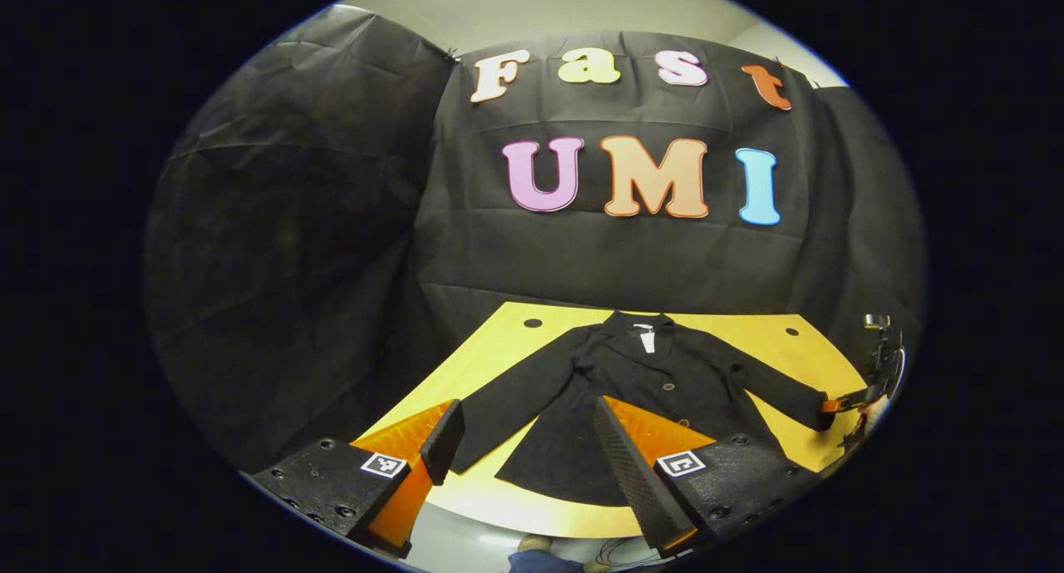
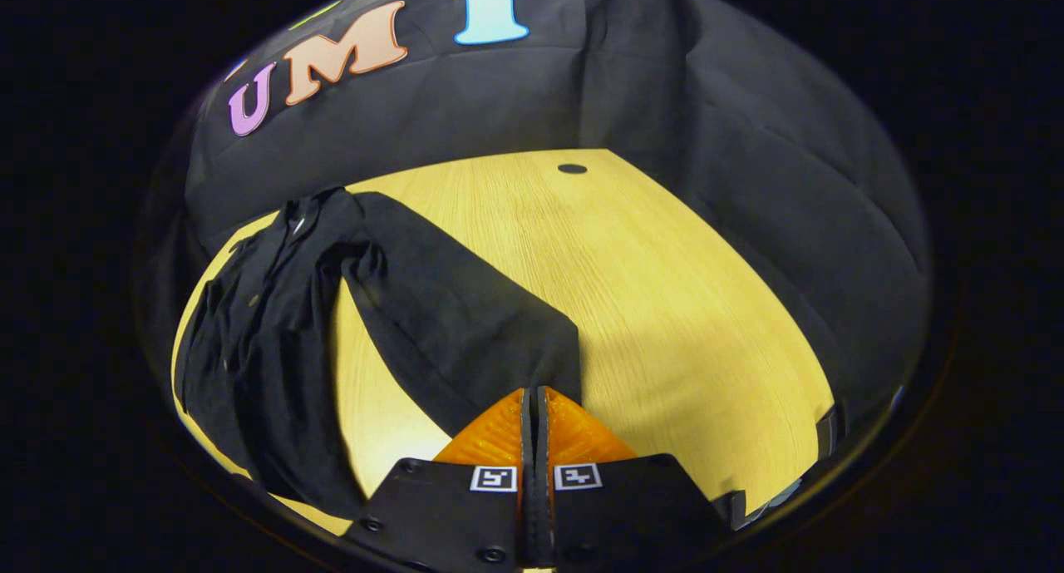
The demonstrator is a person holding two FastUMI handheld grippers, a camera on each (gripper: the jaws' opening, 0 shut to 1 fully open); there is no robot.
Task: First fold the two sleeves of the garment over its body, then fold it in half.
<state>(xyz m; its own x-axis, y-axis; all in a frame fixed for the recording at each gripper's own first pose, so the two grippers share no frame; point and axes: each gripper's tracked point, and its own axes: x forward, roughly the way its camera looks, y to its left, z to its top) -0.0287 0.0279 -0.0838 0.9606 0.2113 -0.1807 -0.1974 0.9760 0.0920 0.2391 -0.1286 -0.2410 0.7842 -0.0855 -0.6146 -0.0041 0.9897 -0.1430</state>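
One garment (image 1: 657,390), a dark jacket of matte woven cloth, is laid flat on one table (image 1: 532,340) with a pale wood-grain top. Two sleeves are counted. In the left gripper view, the left sleeve (image 1: 515,407) is spread diagonally outward from the body toward the near table edge, and the right sleeve (image 1: 781,390) is extended toward the far side of the table. One small round button (image 1: 667,386) is seen on the front, and one white label (image 1: 647,340) is seen inside the collar. Three small dark round holes are counted in the tabletop in that view, one of them (image 1: 533,323) near the far left corner.

Two grippers are present. The left gripper (image 1: 532,440) is held above the near table edge with its two fingers spread wide apart; nothing is held between them. The inner faces of the fingers are ribbed, and one square printed marker is fixed on each finger base.

In the right gripper view, the right gripper (image 2: 534,402) is closed, with both fingers pressed together on the cuff end of the right sleeve (image 2: 465,323). The sleeve cloth is seen as a broad, smooth, tapering band running from the shoulder to the fingertips, with wrinkles gathered at the armpit. The jacket body (image 2: 258,340) lies crumpled to the left of the sleeve.
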